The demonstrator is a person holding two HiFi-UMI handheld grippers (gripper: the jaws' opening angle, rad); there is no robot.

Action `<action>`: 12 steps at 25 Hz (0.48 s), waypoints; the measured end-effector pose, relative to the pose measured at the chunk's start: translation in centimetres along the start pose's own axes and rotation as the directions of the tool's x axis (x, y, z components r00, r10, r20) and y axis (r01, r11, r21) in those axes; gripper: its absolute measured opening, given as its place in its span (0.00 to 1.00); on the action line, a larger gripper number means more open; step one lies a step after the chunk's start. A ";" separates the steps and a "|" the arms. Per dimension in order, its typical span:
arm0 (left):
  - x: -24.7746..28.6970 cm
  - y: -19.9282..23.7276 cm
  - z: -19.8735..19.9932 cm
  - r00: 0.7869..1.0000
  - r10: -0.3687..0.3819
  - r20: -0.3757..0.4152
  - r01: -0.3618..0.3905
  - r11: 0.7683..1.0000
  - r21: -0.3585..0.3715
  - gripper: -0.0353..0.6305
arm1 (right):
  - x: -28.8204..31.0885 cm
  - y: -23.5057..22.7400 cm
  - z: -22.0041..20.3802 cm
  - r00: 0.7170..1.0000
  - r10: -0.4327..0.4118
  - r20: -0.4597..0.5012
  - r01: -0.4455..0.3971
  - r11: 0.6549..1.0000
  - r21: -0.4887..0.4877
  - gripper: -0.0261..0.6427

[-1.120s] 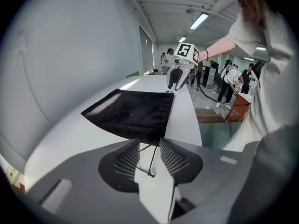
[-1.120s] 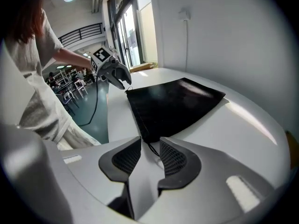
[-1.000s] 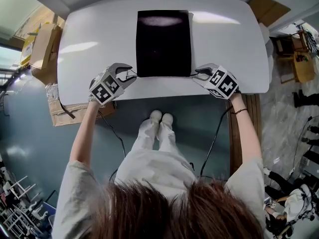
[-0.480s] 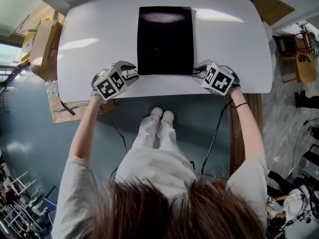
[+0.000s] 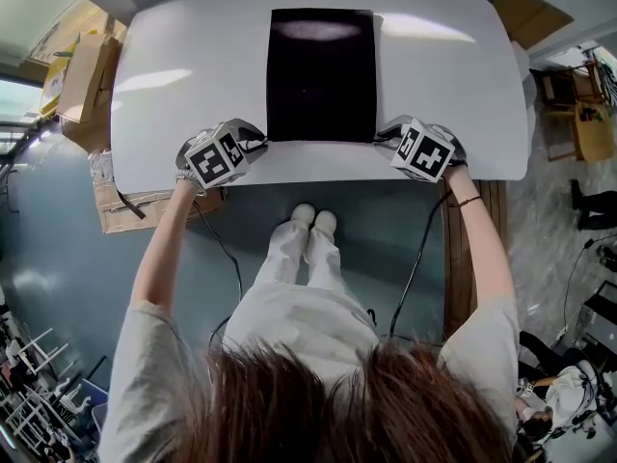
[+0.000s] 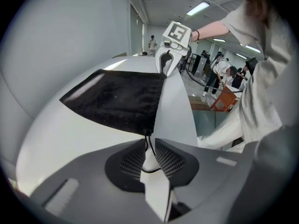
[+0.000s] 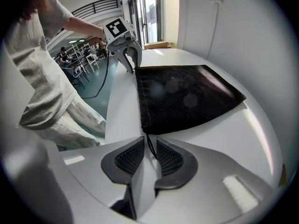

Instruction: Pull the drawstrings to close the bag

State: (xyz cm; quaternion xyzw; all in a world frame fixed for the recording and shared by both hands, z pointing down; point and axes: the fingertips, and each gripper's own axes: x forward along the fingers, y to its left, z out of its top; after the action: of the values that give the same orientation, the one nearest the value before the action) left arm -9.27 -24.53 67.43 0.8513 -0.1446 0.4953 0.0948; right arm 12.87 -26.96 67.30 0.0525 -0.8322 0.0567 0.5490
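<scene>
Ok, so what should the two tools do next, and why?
Probably finish squeezing shut. The left tool and right tool have just been closing, each with a drawstring between its pads, but neither pinches it yet. A firm pinch should stop the strings slipping when pulled away from the black drawstring bag.

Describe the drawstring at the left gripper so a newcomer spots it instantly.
On the white table lies a flat black bag. From its near corner on the person's left a thin black drawstring loop sticks out between the left gripper's jaws, which have just been closing. Its twin sits at the opposite near corner.
</scene>
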 end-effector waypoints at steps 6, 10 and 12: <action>0.0 -0.2 0.0 0.999 -0.042 -0.008 0.041 0.993 -0.113 0.08 | -0.2 0.0 -0.2 1.000 -0.002 -0.031 0.002 1.000 -0.016 0.12; 0.3 -0.2 -0.4 0.998 -0.063 -0.029 0.060 0.991 -0.121 0.08 | -0.2 0.2 -0.1 0.998 -0.002 -0.057 -0.001 0.999 -0.043 0.10; 0.2 -0.1 -0.4 0.998 -0.062 -0.020 0.058 0.988 -0.144 0.08 | -0.1 0.1 0.0 0.998 0.003 -0.056 -0.005 0.999 -0.036 0.10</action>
State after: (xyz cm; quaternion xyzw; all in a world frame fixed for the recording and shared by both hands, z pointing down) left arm -9.45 -24.34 67.81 0.8402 -0.1530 0.4909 0.1722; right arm 12.91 -26.81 67.26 0.0390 -0.8175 0.0441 0.5729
